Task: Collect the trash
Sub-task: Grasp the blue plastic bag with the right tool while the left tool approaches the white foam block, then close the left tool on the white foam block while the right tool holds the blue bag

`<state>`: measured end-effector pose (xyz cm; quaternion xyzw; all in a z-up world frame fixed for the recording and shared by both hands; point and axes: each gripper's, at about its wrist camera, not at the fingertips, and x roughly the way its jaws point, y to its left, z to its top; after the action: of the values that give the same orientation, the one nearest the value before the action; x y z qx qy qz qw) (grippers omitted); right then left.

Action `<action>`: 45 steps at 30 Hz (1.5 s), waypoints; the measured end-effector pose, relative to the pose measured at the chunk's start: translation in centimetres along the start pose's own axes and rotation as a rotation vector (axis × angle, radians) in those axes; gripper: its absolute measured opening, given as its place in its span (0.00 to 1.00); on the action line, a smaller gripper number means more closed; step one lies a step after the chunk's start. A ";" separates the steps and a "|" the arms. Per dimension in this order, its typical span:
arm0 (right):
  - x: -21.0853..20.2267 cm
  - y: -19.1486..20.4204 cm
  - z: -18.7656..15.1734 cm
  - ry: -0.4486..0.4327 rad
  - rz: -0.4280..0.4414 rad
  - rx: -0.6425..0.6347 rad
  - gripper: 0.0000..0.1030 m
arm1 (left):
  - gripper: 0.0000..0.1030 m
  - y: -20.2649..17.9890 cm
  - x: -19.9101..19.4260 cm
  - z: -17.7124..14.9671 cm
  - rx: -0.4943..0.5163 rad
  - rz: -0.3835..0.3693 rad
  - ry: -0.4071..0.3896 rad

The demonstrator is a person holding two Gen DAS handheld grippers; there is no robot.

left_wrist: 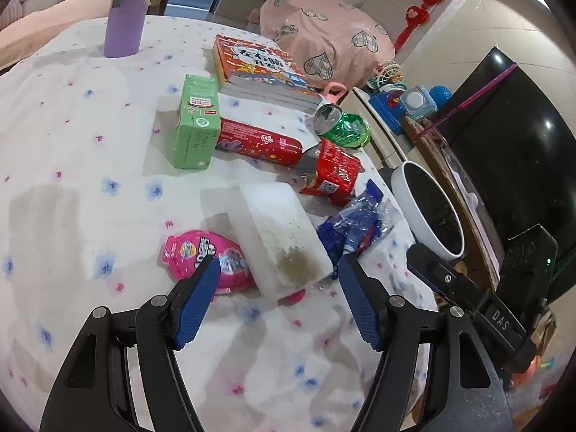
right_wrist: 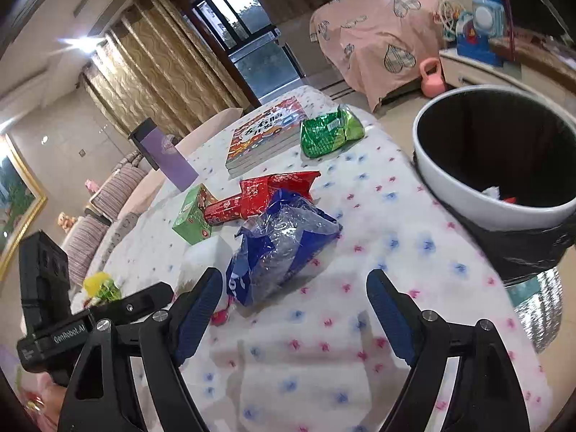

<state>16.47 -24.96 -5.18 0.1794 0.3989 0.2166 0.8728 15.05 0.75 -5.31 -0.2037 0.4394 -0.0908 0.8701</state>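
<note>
Hovering empty with jaws apart, both grippers (left_wrist: 279, 270) (right_wrist: 295, 284) leave most wrappers (right_wrist: 280, 248) outside the barely filled bin (right_wrist: 468, 194).

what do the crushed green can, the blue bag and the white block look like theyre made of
Crushed green can: thin metal, likely aluminium, glossy; it shows a silver rim and sharp, shiny dents.
Blue bag: thin plastic film, part clear and part printed blue; it crinkles and glints.
White block: probably foam or sponge, matte with a soft-looking surface; a brownish stain marks one end.
</note>
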 end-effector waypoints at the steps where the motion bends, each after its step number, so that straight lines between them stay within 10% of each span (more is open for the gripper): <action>1: 0.4 -0.1 0.2 0.003 0.005 0.010 0.81 | 0.67 0.0 0.3 0.2 0.002 0.001 0.004; 11: 4.8 -1.3 1.0 0.089 0.094 0.116 0.51 | 0.67 -0.7 2.7 1.3 0.048 0.005 0.032; 19: 2.8 -1.8 1.3 0.038 0.085 0.082 0.33 | 0.44 -2.4 3.6 0.5 0.115 0.017 0.046; 20: 2.3 -2.0 1.4 0.028 0.079 0.081 0.33 | 0.27 -2.5 3.5 0.4 0.115 0.007 0.045; 26: -1.4 -3.8 1.9 -0.042 0.033 0.080 0.32 | 0.21 -4.0 2.5 0.6 0.151 -0.016 0.024; 32: -3.6 -5.5 1.9 -0.080 0.006 0.100 0.32 | 0.24 -4.4 2.9 0.1 0.154 0.007 0.039; 39: -4.0 -6.0 1.4 -0.079 0.006 0.110 0.32 | 0.62 -4.2 4.0 -0.3 0.129 0.041 0.090; 45: -4.1 -6.5 1.1 -0.073 0.005 0.118 0.32 | 0.57 -5.8 4.8 -1.1 0.193 0.073 0.080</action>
<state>16.50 -32.73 -5.14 0.2395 0.3785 0.1883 0.8740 17.14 -6.35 -6.85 -0.0991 0.4702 -0.1091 0.8702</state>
